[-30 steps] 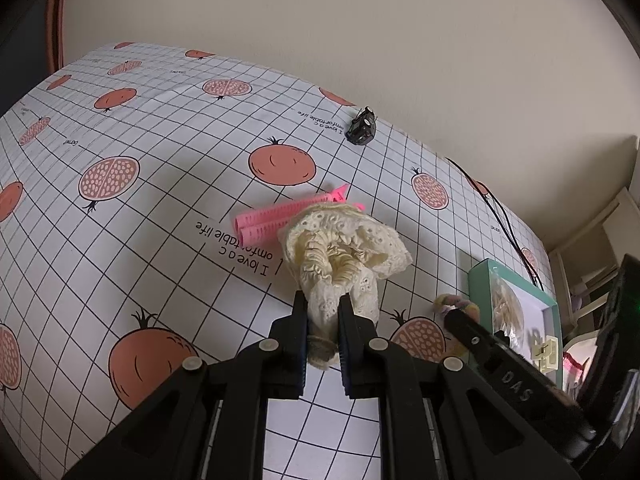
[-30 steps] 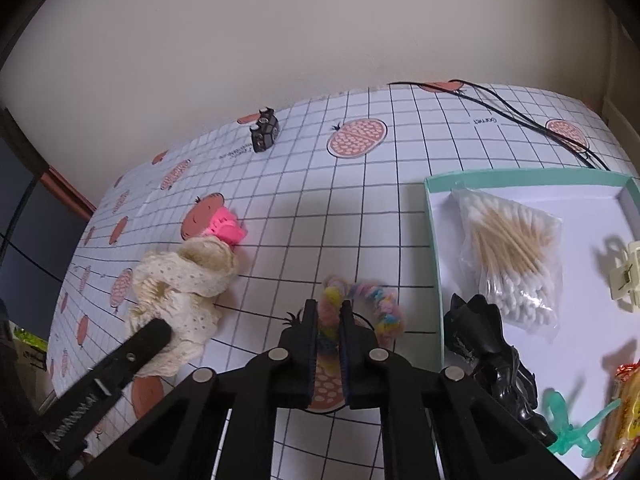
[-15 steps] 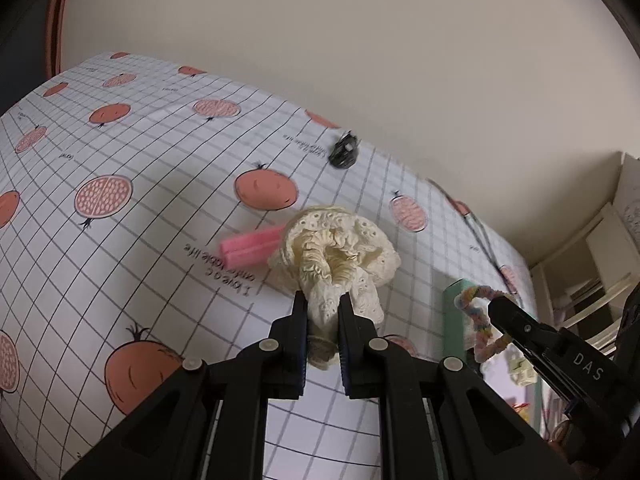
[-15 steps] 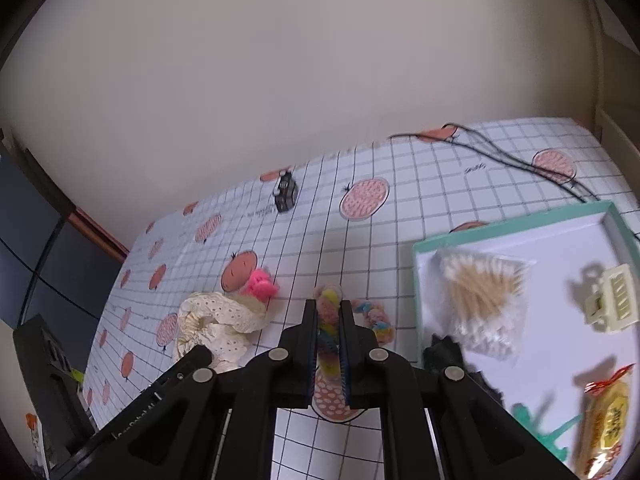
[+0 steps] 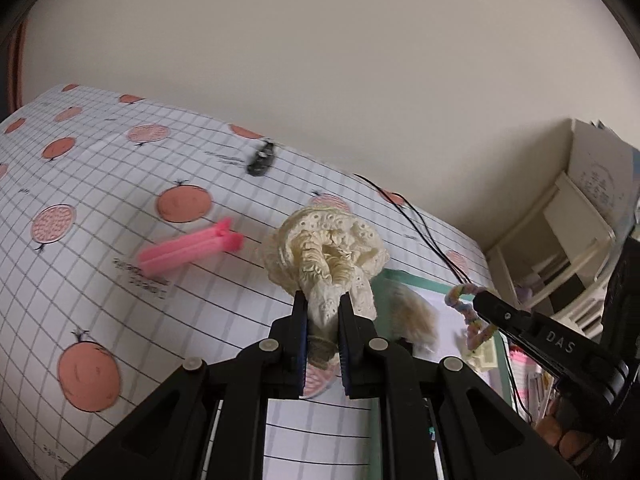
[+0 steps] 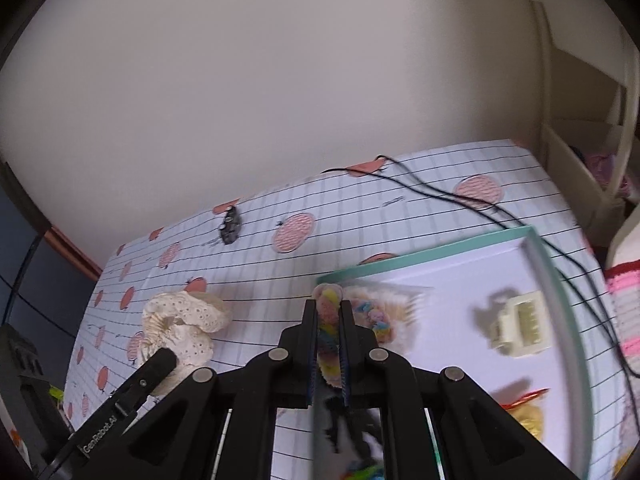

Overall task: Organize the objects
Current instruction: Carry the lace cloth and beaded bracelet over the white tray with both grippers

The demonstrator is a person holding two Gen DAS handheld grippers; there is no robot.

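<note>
My left gripper is shut on a cream lace scrunchie, held above the table near the tray's left edge. In the right wrist view the same scrunchie hangs from the left gripper's fingers. My right gripper is shut on a pastel rainbow scrunchie, lifted over the left part of the teal-rimmed tray. From the left wrist view, the rainbow scrunchie shows at the right gripper's tip. A pink hair clip lies on the tablecloth.
The tray holds a cotton-swab pack, a cream claw clip, a yellow snack packet and a dark object near the front. A small black clip and a black cable lie near the wall. Shelves stand at right.
Both grippers have risen and moved right towards the tray, each carrying its scrunchie. The rainbow scrunchie came off the table and now hangs over the tray's left part.
</note>
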